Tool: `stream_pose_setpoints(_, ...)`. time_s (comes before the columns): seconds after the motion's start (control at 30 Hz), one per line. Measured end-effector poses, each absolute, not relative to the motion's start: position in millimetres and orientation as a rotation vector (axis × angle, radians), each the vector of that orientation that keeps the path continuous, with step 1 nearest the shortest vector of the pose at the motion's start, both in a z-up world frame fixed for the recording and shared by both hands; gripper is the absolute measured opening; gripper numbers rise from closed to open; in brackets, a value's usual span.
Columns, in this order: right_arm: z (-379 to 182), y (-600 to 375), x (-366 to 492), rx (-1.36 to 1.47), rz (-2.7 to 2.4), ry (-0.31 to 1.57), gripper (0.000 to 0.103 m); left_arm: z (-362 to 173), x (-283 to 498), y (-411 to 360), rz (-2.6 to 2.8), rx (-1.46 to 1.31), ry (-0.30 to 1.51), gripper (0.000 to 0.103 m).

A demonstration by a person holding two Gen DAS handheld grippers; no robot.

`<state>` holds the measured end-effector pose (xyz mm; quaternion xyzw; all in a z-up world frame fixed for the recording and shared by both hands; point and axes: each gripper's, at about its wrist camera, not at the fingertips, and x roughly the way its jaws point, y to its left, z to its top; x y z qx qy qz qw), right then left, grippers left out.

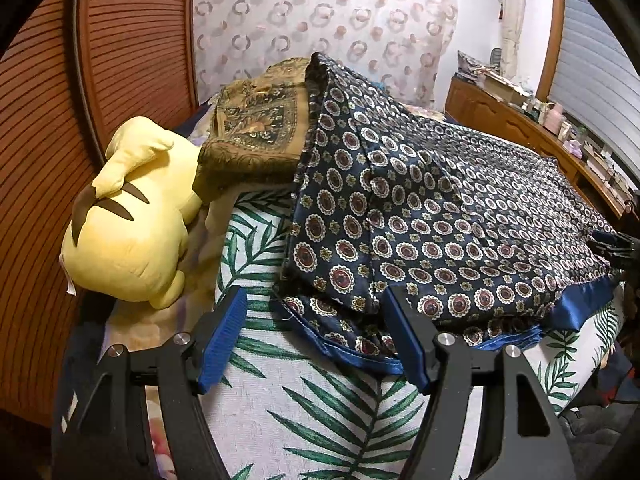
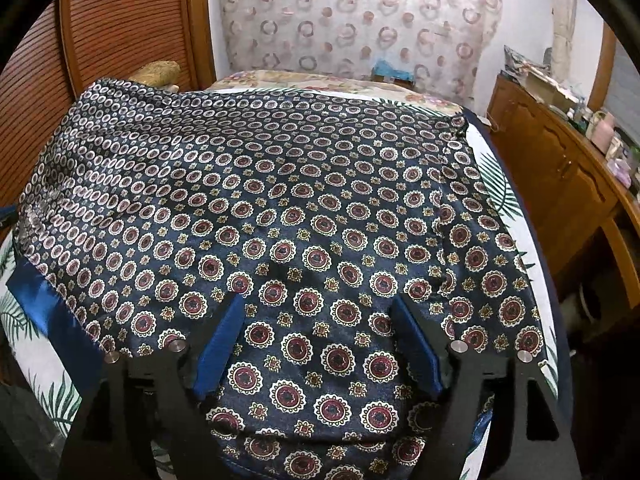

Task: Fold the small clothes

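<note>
The glossy navy silk-like cloth [image 2: 280, 208], printed with red-and-white medallions and edged in plain blue, lies folded with creases on the leaf-print bedcover [image 1: 304, 408]. Left gripper [image 1: 316, 340] and right gripper [image 2: 318, 344] both gape, released, nothing clamped.

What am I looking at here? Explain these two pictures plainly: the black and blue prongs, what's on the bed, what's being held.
The prongs are two hand-held grippers, each carrying a camera that looks along its blue fingers. One picture is from the left gripper, the other from the right gripper. Both stand open and hold nothing. A navy medallion-print scarf lies partly folded on a leaf-print sheet. The left view also shows a yellow plush toy and a folded brown patterned cloth beside it.
</note>
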<state>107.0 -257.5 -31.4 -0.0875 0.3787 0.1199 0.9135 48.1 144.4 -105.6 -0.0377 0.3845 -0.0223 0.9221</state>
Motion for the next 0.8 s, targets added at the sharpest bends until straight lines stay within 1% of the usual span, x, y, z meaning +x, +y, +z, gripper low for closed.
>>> stream_pose_setpoints(0.1, -34.2, -255.8, 106.8, -0.186, 0.247, 0.779, 0.084, -105.5, 50.6, 145.2, -0.046, -0.081, 0.791, 0.071)
stream_pose_setpoints(0.27, -33.8, -258.0, 107.2, -0.183, 0.249, 0.78, 0.084, -105.7, 57.6, 146.9, -0.054, -0.096, 0.796, 0.07)
stream_pose_setpoints(0.33, -32.8, -258.5, 107.3, -0.183, 0.25, 0.781, 0.084, -105.3, 59.6, 147.8, -0.059, -0.111, 0.798, 0.065)
stream_pose_setpoints(0.37, -32.1, -259.2, 107.8, -0.183, 0.25, 0.781, 0.085, -104.1, 60.5, 148.5, -0.075, -0.128, 0.796, 0.059)
stream_pose_setpoints(0.43, -32.1, -259.2, 107.6, -0.183, 0.249, 0.781, 0.085, -102.2, 61.3, 147.8, -0.088, -0.135, 0.792, 0.055)
stream_pose_setpoints(0.5, -32.0, -259.4, 107.7, -0.183, 0.25, 0.781, 0.085, -99.8, 63.3, 146.0, -0.088, -0.122, 0.79, 0.049)
stream_pose_setpoints(0.8, -31.3, -260.2, 107.9, -0.185, 0.251, 0.782, 0.085, -104.9, 75.3, 152.9, -0.059, -0.115, 0.821, 0.047)
